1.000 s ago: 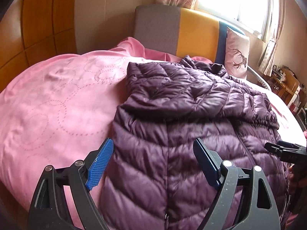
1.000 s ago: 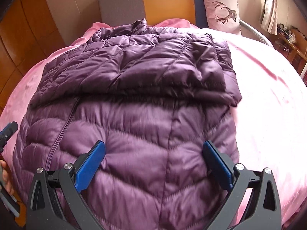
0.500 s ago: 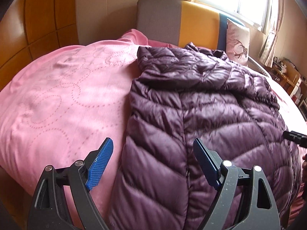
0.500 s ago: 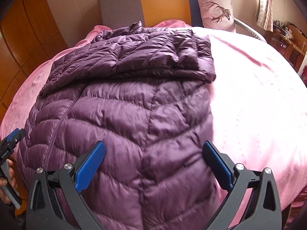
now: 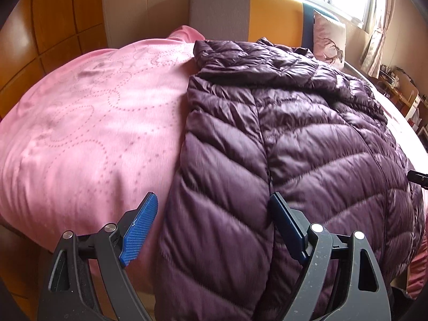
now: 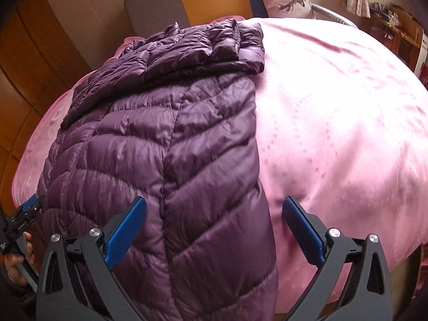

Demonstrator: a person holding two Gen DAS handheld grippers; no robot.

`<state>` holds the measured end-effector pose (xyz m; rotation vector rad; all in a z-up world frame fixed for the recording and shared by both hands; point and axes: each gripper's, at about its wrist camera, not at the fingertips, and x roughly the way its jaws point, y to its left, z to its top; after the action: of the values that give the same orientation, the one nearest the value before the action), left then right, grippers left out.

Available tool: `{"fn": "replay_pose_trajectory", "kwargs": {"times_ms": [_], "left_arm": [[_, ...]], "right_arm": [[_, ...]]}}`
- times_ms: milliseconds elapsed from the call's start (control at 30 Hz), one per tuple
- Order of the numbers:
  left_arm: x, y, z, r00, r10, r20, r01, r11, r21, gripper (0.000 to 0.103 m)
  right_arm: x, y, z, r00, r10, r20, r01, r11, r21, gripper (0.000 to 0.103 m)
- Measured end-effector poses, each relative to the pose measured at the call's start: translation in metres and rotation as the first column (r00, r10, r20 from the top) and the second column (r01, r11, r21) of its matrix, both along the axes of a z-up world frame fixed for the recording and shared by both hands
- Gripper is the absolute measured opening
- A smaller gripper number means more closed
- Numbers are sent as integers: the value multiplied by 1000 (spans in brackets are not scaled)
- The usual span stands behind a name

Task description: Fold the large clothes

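Purple puffer jacket point(image 5: 294, 144) lies flat on the pink bed point(image 5: 93, 133), sleeves folded across its 12 o'clock end. Left tongs point(image 5: 214, 230) wide, empty, over its 9 o'clock edge. Right tongs point(image 6: 214, 230) wide, empty, over its 3 o'clock edge.

The left gripper point(image 5: 212, 223) points steeply downward with its jaws spread wide, nothing pressed between its blue pads point(image 5: 139, 228). The right gripper point(image 6: 214, 231) tilts down at a like angle, jaws equally wide apart and empty. At the near left edge of the right wrist view, a hand point(image 6: 18, 256) grips the left gripper's handle.
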<state>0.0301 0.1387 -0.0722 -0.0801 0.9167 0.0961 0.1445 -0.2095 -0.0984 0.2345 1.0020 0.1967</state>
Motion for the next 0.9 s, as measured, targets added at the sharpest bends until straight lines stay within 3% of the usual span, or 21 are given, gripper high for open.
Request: {"fn": "replay_pose_trajectory", "kwargs": {"times_ms": [233, 467, 567, 633, 733, 767, 833, 867, 900], "left_arm": [[-22, -2, 0, 999, -28, -16, 28, 1000, -9, 84], [-47, -2, -7, 993, -99, -60, 94, 993, -76, 84], [-56, 4, -16, 984, -137, -111, 120, 982, -145, 82], [-58, 6, -23, 976, -159, -149, 128, 972, -199, 80], [-63, 9, -31, 963, -203, -177, 147, 948, -284, 63], [-64, 11, -31, 961, -217, -174, 154, 937, -315, 46], [-65, 15, -29, 956, -239, -172, 167, 920, -353, 27], [-66, 20, -26, 954, -250, -165, 173, 910, -377, 14], [-68, 23, -22, 954, -255, -156, 174, 899, -403, 12]], "right_arm": [[-32, -13, -10, 997, 52, -54, -47, 994, 100, 101], [-72, -21, -23, 983, 138, -121, -112, 973, 200, 98], [-86, -23, -34, 971, 169, -169, -131, 968, 215, 86], [-91, -23, -42, 967, 173, -187, -130, 966, 222, 70], [-94, -19, -46, 962, 194, -190, -147, 961, 234, 52], [-96, -17, -45, 960, 208, -187, -162, 959, 233, 47], [-97, -12, -39, 956, 238, -173, -196, 953, 232, 27], [-98, -10, -35, 954, 250, -165, -209, 950, 231, 24], [-99, -8, -28, 953, 262, -155, -223, 947, 232, 20]]}}
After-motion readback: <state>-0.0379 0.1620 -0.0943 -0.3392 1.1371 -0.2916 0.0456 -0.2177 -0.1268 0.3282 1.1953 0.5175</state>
